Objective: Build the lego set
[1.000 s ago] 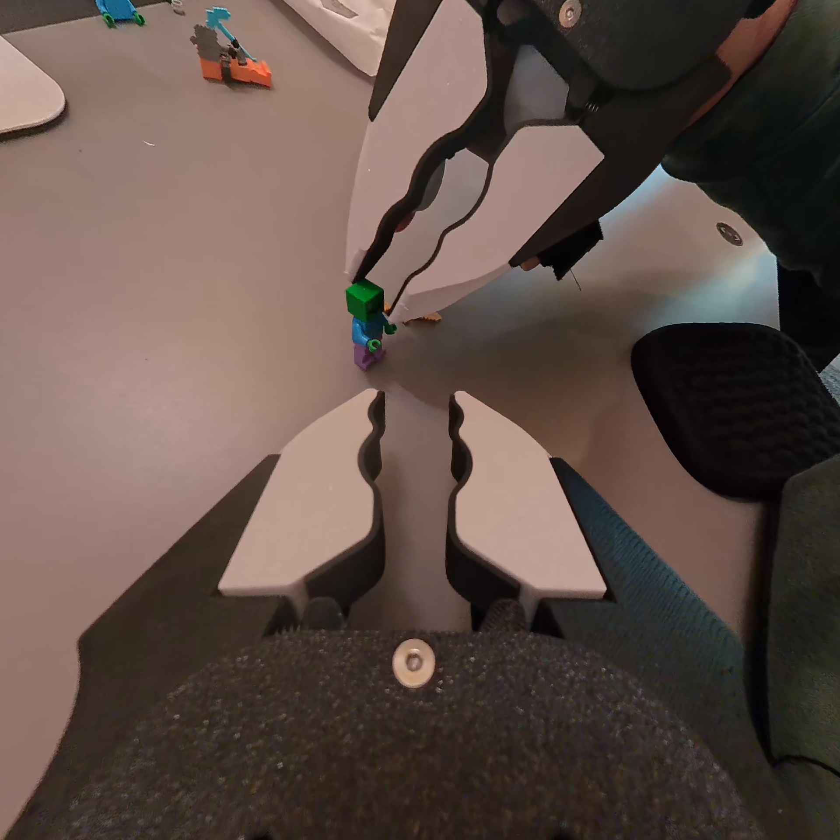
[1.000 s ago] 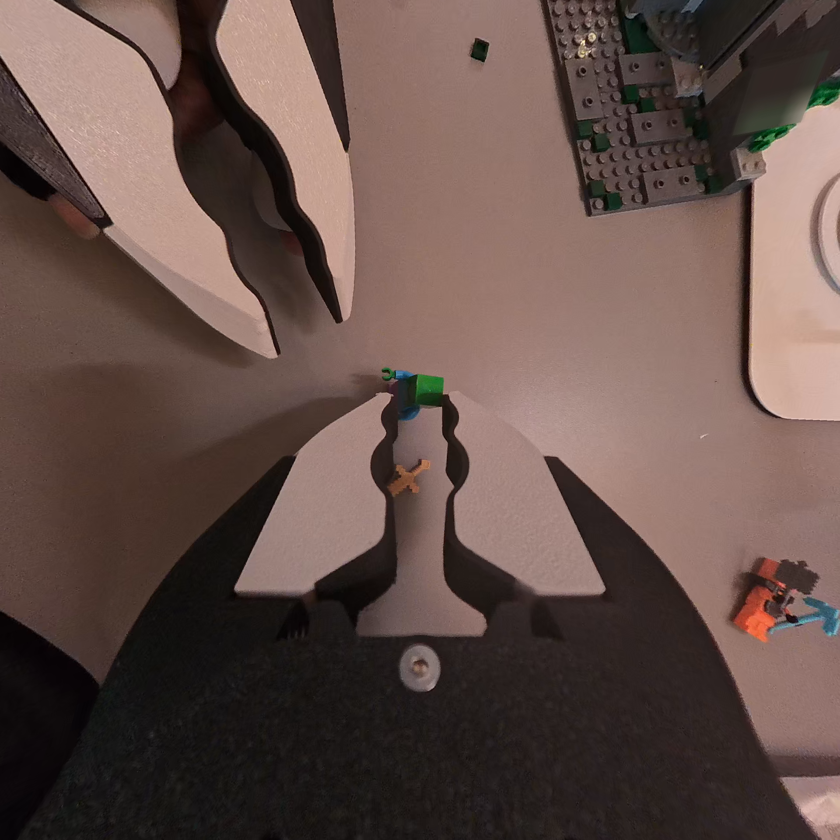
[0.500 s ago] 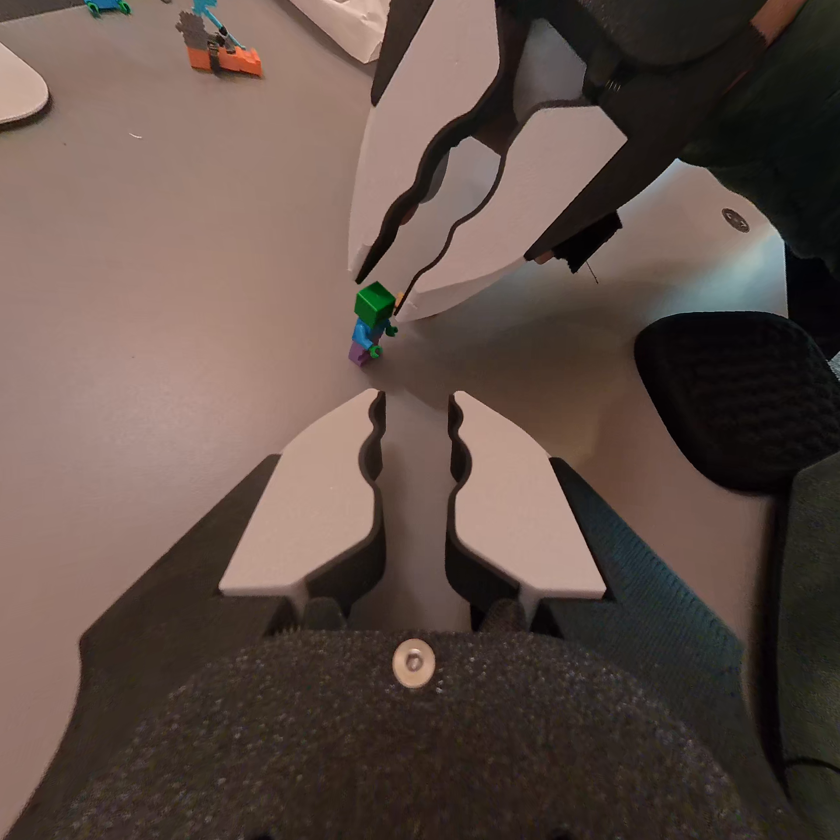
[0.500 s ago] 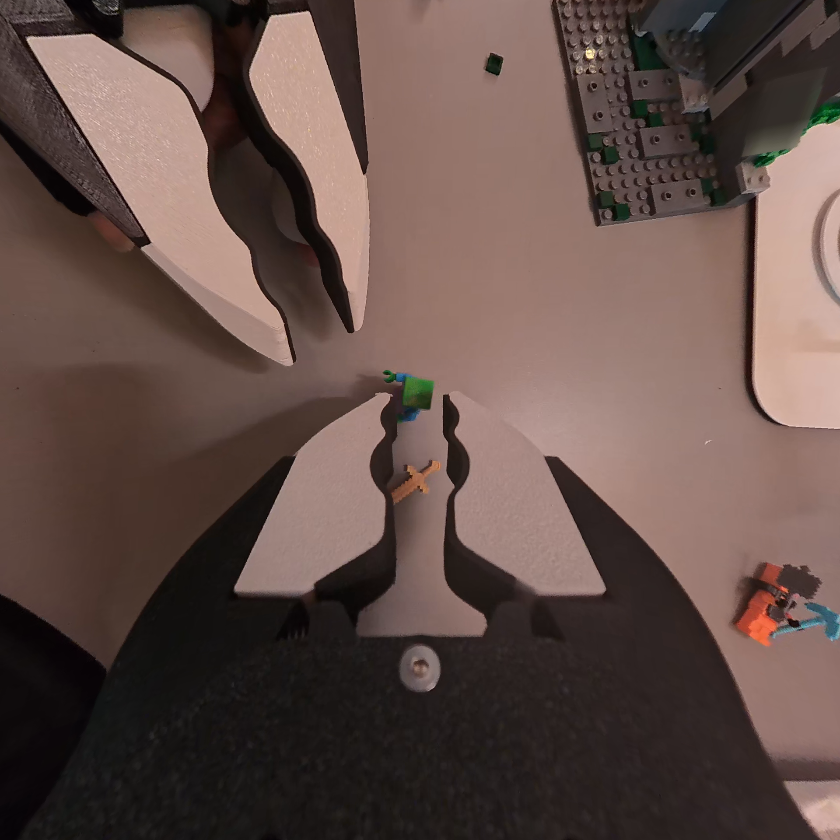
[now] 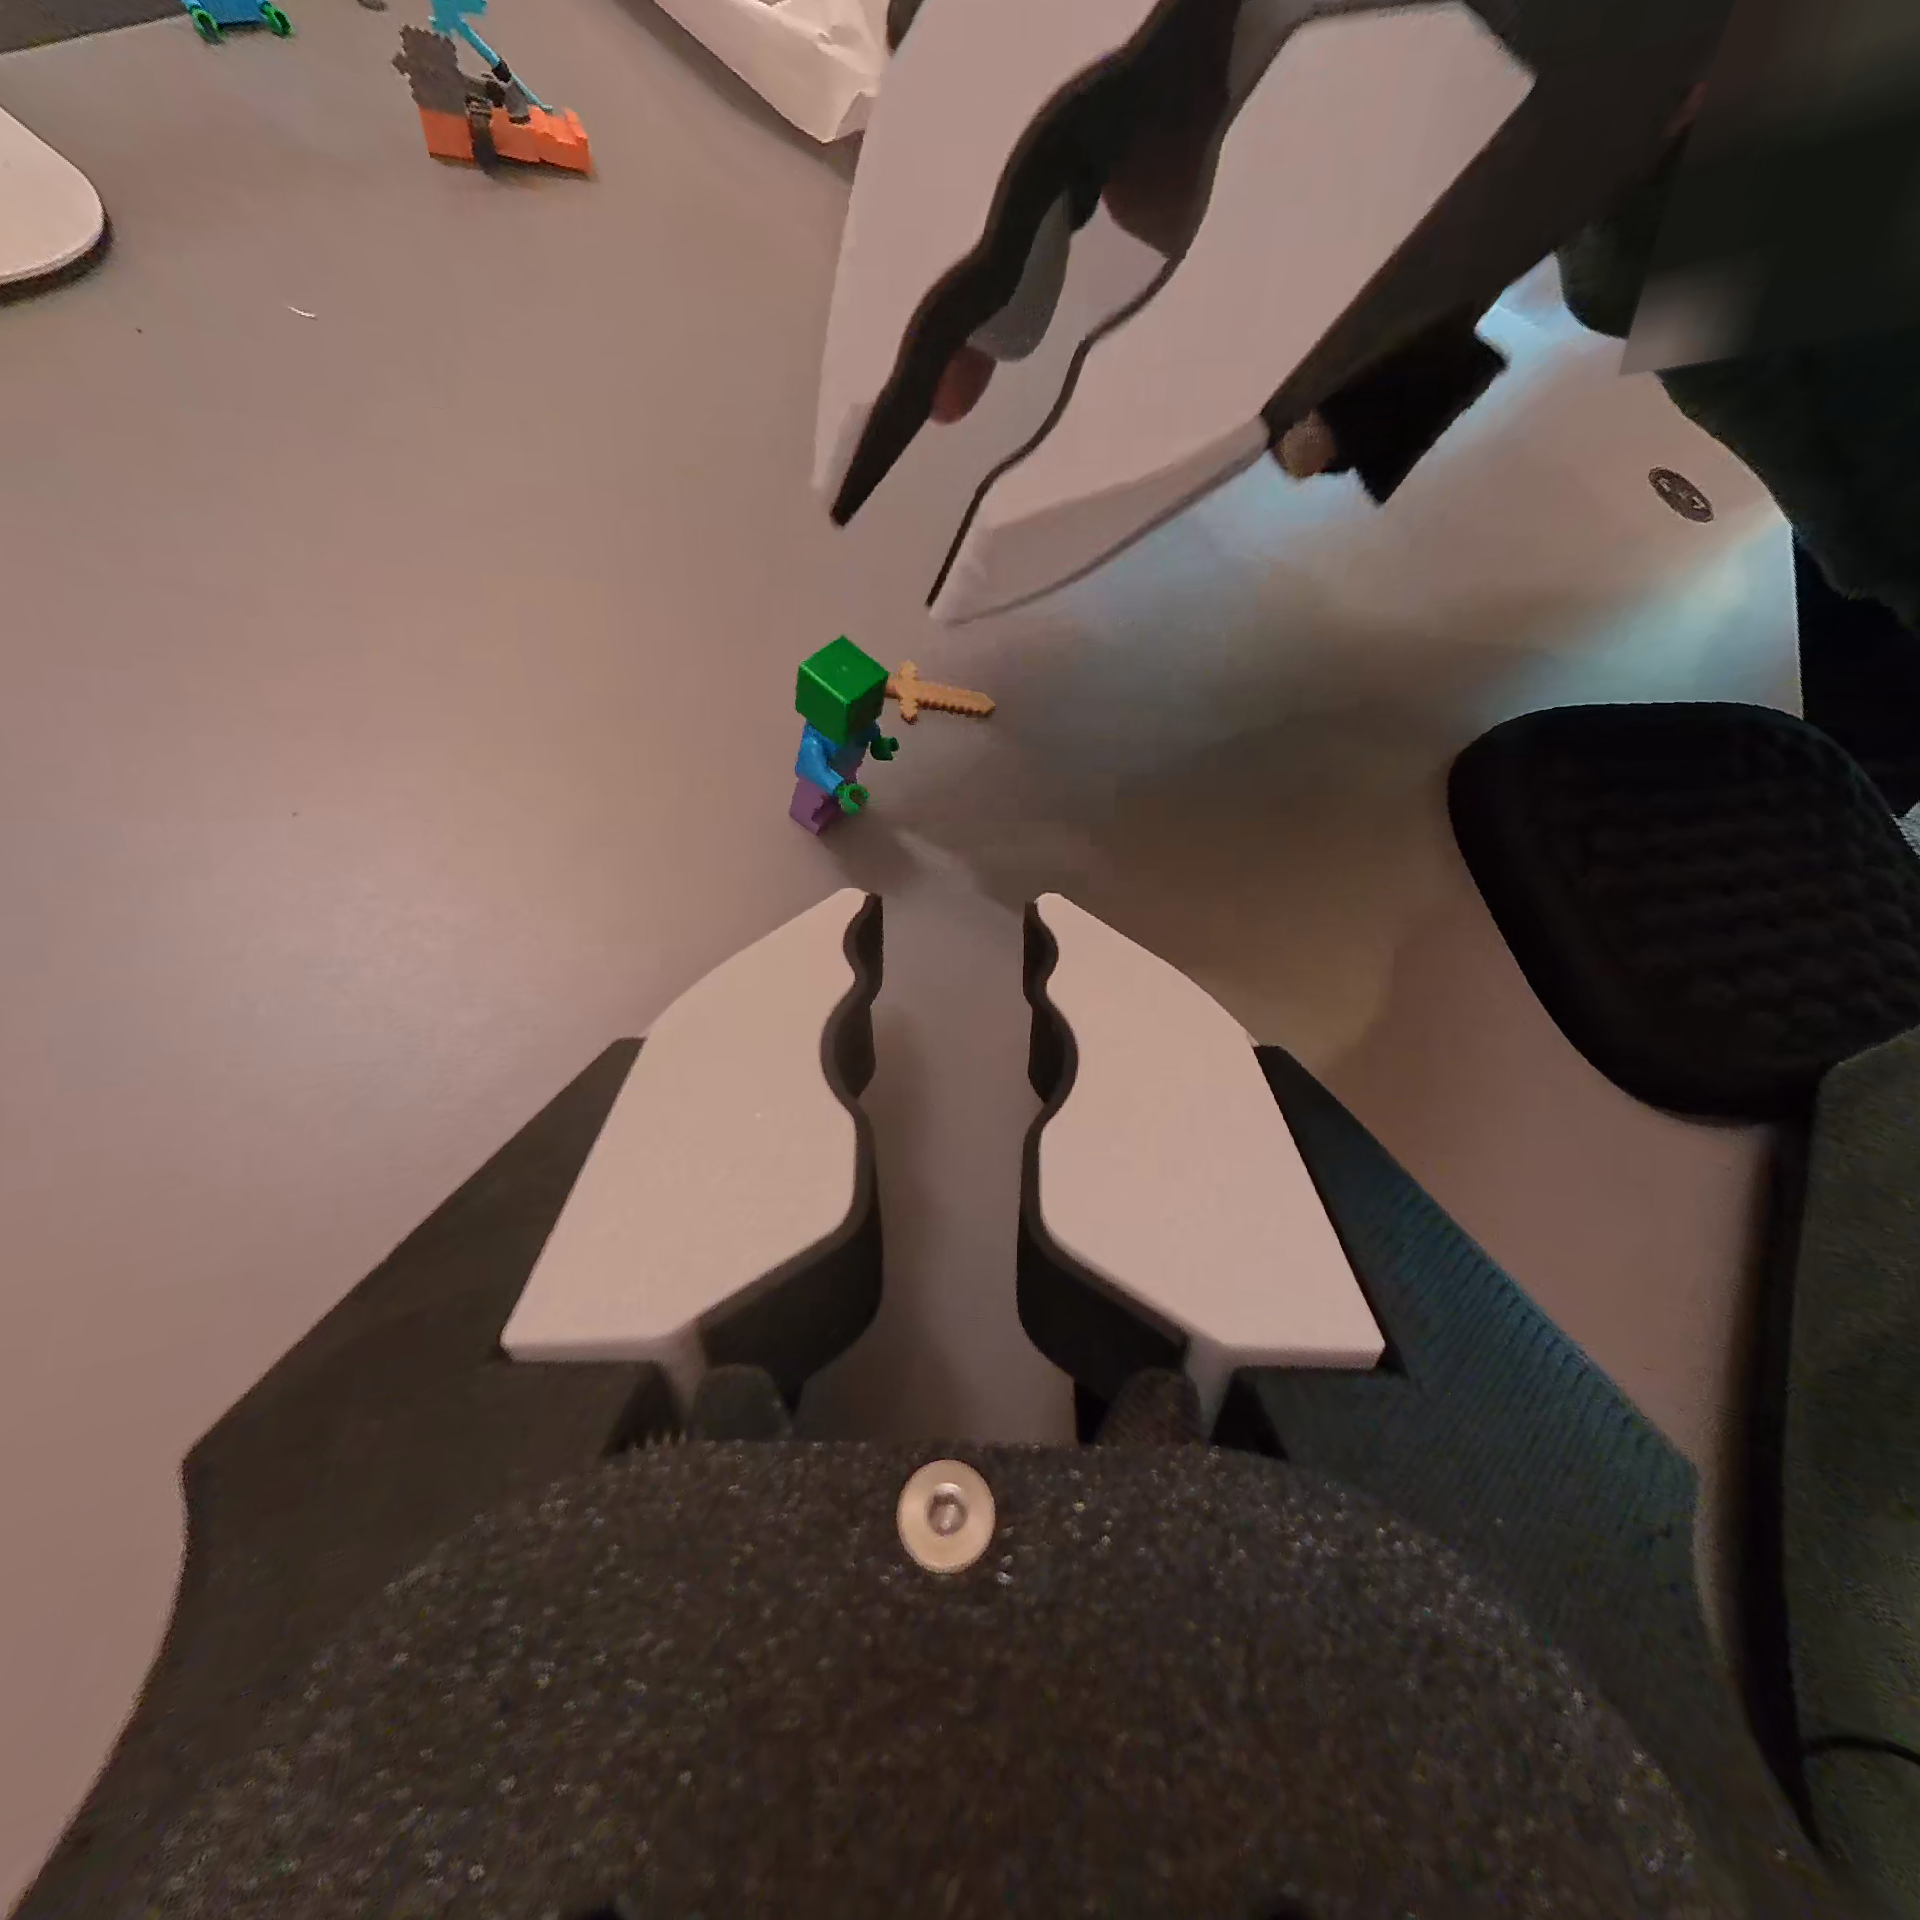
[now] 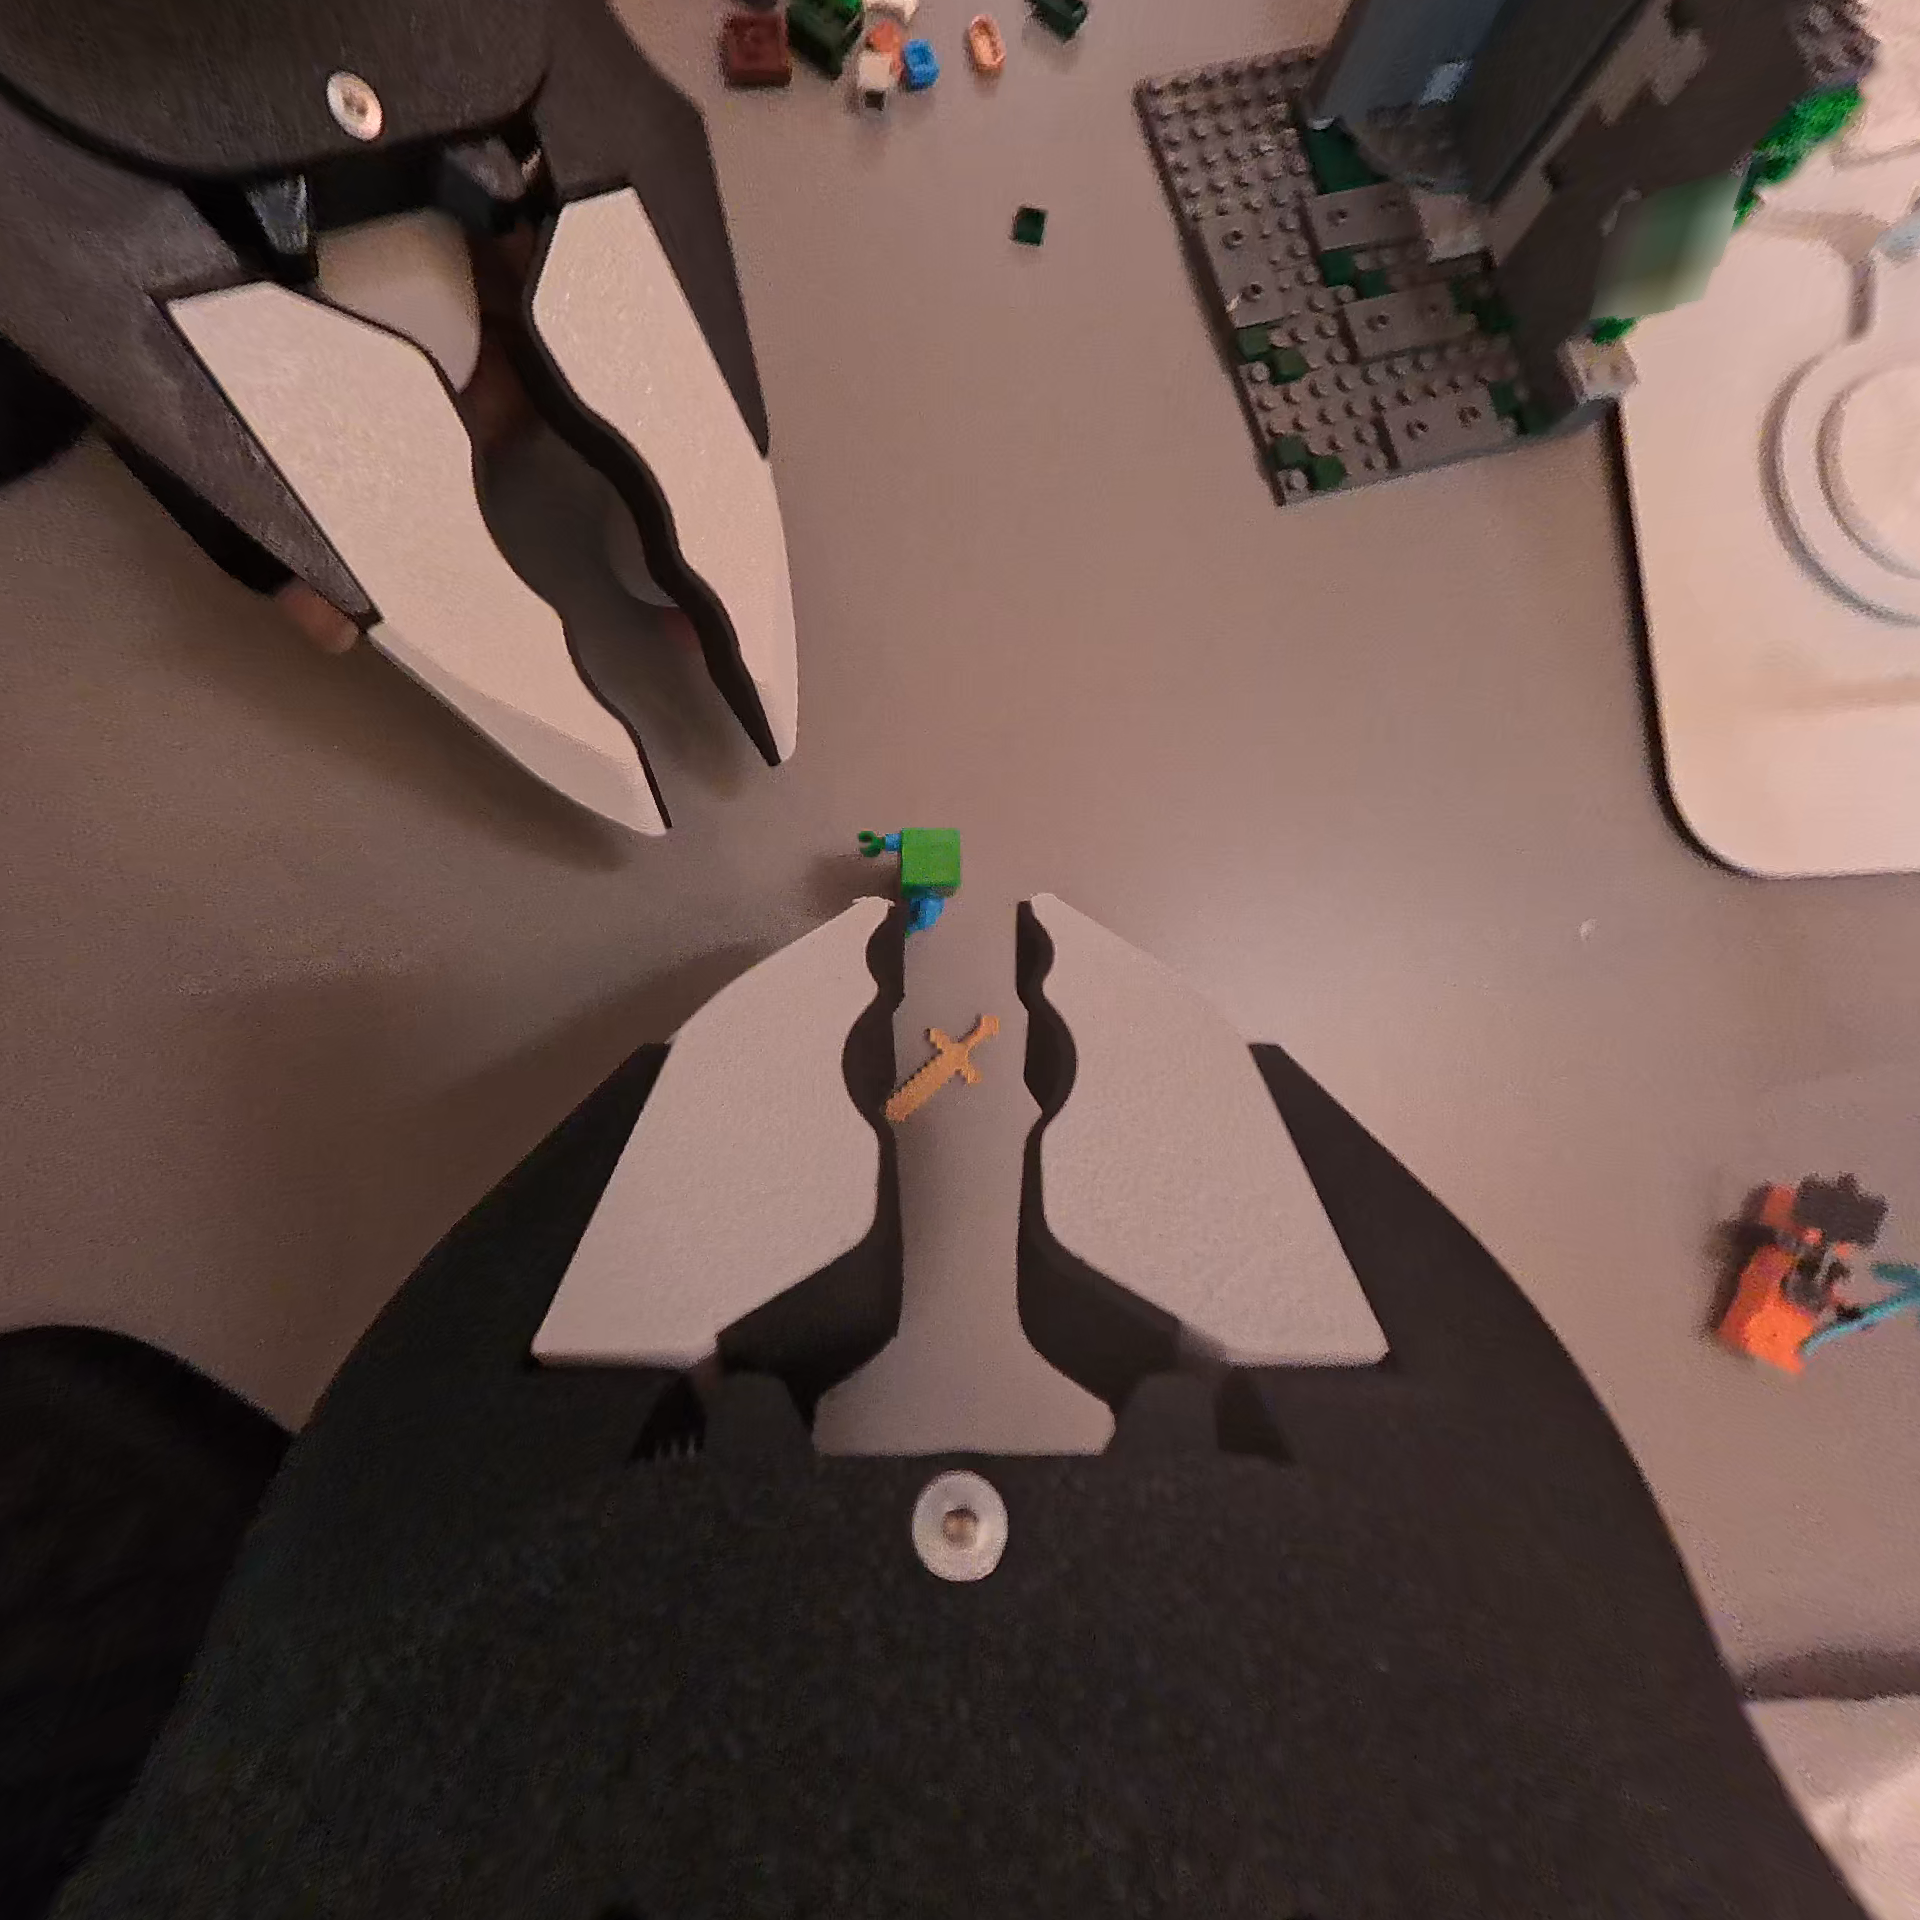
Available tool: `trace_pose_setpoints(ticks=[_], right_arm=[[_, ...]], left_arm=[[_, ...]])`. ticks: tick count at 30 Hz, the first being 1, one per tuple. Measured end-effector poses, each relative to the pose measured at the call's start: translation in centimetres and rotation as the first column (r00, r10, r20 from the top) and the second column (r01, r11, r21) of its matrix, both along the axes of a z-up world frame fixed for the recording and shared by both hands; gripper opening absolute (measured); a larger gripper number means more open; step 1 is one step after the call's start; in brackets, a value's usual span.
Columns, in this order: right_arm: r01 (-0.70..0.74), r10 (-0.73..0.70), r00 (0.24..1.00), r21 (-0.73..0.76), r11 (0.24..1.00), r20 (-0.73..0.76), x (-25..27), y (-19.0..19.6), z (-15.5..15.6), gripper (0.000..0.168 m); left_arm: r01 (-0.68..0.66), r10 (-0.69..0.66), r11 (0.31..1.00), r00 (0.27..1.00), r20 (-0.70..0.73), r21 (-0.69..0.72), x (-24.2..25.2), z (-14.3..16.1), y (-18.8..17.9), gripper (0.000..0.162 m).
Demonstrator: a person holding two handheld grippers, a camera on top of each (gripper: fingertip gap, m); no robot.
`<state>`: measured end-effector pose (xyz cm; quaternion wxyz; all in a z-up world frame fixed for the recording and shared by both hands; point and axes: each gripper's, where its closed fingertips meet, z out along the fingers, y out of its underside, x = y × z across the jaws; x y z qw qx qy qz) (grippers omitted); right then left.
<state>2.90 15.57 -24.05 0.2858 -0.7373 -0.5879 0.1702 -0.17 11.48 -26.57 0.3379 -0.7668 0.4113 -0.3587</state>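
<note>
A small minifigure (image 5: 836, 732) with a green cube head, blue torso and purple legs stands on the grey table; it also shows in the right wrist view (image 6: 925, 868). A tan toy sword (image 5: 940, 694) lies flat just behind it, seen between the right fingers in the right wrist view (image 6: 943, 1067). My left gripper (image 5: 953, 902) is open and empty, just short of the figure. My right gripper (image 6: 954, 902) is open and empty, raised above the sword and figure; it shows in the left wrist view (image 5: 894, 561).
A grey studded baseplate with a dark tower build (image 6: 1382, 301) stands far right. Loose small bricks (image 6: 873, 47) lie at the far edge. An orange and grey small build (image 6: 1797, 1288) sits right, also in the left wrist view (image 5: 499, 114). A white pad (image 6: 1787, 623) lies nearby. A black chair armrest (image 5: 1683, 904) is at right. Left tips to right tips: about 6 cm. The tan toy sword (image 5: 940, 694) lies around 7 cm away from my right fingertips. Seen from the right wrist view (image 6: 926, 1081) as well.
My right gripper has lifted up and back from the figure, opening a little wider, so the sword now shows clear beside the figure. The left gripper has barely moved.
</note>
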Motion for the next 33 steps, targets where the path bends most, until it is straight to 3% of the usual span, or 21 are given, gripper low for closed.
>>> trace_pose_setpoints(ticks=[3, 9, 17, 23, 33], right_arm=[[0.104, -0.106, 0.994, -0.073, 0.992, -0.028, 1.8, -0.1, 0.0, 0.022], [0.263, -0.259, 0.965, -0.187, 0.946, 0.046, 4.1, -2.1, -4.1, 0.026], [0.354, -0.341, 0.935, -0.168, 0.920, 0.099, 3.4, -1.5, -5.5, 0.017], [0.347, -0.332, 0.936, -0.139, 0.928, 0.121, 3.7, -1.0, -5.6, 0.006], [0.134, -0.137, 0.981, 0.032, 0.990, 0.134, 3.8, -2.4, -4.6, 0.000]], left_arm=[[-0.003, 0.003, 1.000, 1.000, 0.004, 0.013, -0.1, 0.2, 0.1, 0.025], [0.006, -0.006, 1.000, 1.000, 0.010, 0.026, -0.2, 0.3, 0.0, 0.024], [0.029, -0.029, 0.999, 1.000, 0.006, 0.045, -0.1, 0.3, -0.8, 0.023], [0.045, -0.046, 0.997, 0.999, 0.003, 0.059, -0.2, 0.3, -1.3, 0.022], [0.062, -0.063, 0.996, 0.998, 0.006, 0.058, -0.1, 0.2, -1.7, 0.021]])
